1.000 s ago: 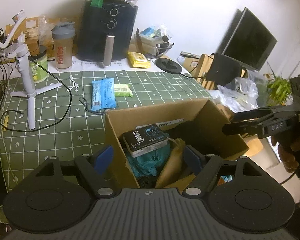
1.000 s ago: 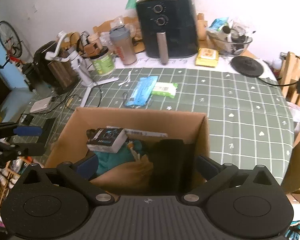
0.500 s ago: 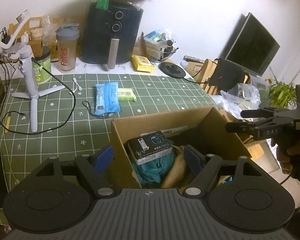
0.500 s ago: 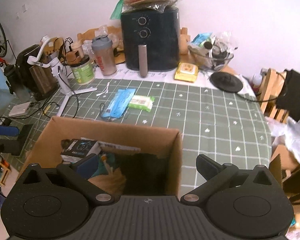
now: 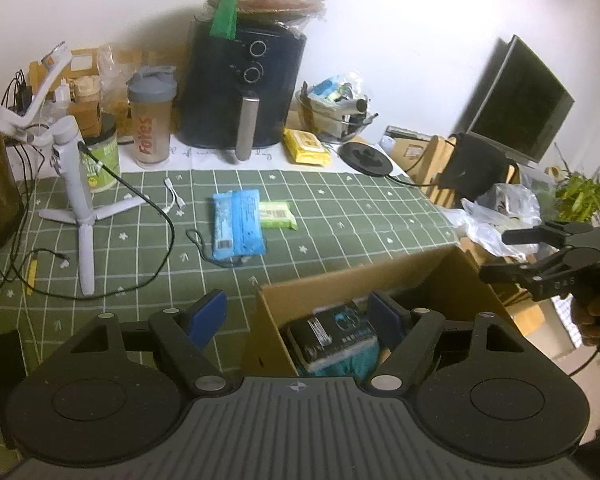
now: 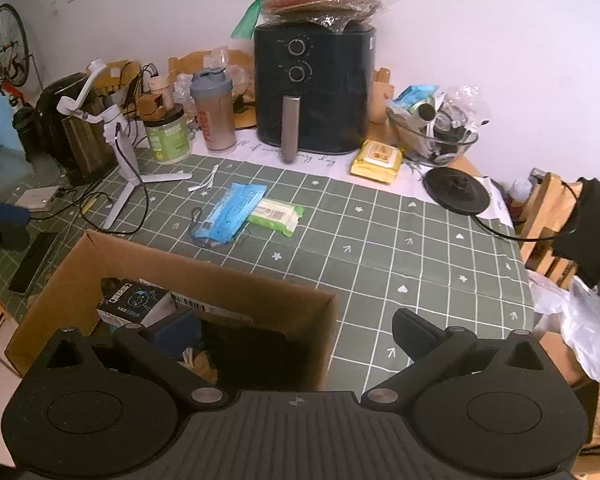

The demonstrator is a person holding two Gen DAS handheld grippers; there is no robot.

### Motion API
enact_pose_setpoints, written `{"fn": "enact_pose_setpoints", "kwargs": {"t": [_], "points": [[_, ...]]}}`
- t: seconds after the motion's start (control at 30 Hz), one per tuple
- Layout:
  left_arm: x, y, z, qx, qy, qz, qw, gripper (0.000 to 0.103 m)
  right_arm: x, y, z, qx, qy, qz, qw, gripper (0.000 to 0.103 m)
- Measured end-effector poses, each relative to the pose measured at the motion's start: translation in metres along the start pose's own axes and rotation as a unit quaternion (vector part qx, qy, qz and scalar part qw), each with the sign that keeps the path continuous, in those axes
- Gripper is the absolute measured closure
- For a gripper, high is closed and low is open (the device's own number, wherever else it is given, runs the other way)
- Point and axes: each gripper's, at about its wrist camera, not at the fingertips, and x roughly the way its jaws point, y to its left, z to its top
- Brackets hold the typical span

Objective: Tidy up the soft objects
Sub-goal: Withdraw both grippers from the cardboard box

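A brown cardboard box (image 5: 342, 280) stands at the near edge of the green checked tablecloth (image 5: 340, 208). Inside lie a black pack (image 5: 332, 334) on teal cloth (image 5: 340, 364); the right wrist view shows the box (image 6: 220, 270) with the black pack (image 6: 134, 300) and dark fabric (image 6: 256, 356). A blue pack (image 5: 238, 224) and a green wipes pack (image 5: 278, 216) lie flat mid-table, also seen as blue pack (image 6: 230, 216) and green pack (image 6: 276, 216). My left gripper (image 5: 296, 314) is open, straddling the box's left wall. My right gripper (image 6: 294, 328) is open, straddling the box's right wall.
At the back stand a black air fryer (image 5: 244, 88), a shaker bottle (image 5: 152, 120), a white tripod stand (image 5: 76, 184) with cables, a yellow pack (image 6: 376, 160) and a glass bowl (image 6: 436, 132). A monitor (image 5: 520, 100) and plastic bags (image 5: 496, 208) sit to the right.
Both grippers have drawn back and apart: the left one shifted left, the right one shifted right and rolled. The box sits lower in both views. Both stayed open and empty.
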Motion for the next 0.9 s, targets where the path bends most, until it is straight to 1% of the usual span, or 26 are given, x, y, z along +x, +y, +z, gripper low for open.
{"fn": "enact_pose_setpoints", "kwargs": {"t": [0.13,0.27,0.57,0.8,0.9], "points": [[0.007,0.006,0.01,0.001,-0.002,0.008,1.0,0.026,0.006,-0.013,0.007,0.0,0.005,0.01,1.0,0.0],[0.017,0.01,0.02,0.002,0.0,0.014,0.9999,0.026,0.015,-0.024,0.015,0.0,0.013,0.03,0.999,0.0],[0.05,0.016,0.043,0.015,0.024,0.034,0.999,0.026,0.037,-0.049,0.027,0.009,0.026,0.032,0.999,0.0],[0.082,0.018,0.059,0.029,0.041,0.038,0.998,0.026,0.053,-0.064,0.033,0.018,0.035,0.04,0.998,0.0],[0.095,0.021,0.065,0.027,0.045,0.038,0.9979,0.026,0.062,-0.069,0.035,0.023,0.041,0.045,0.998,0.0]]}}
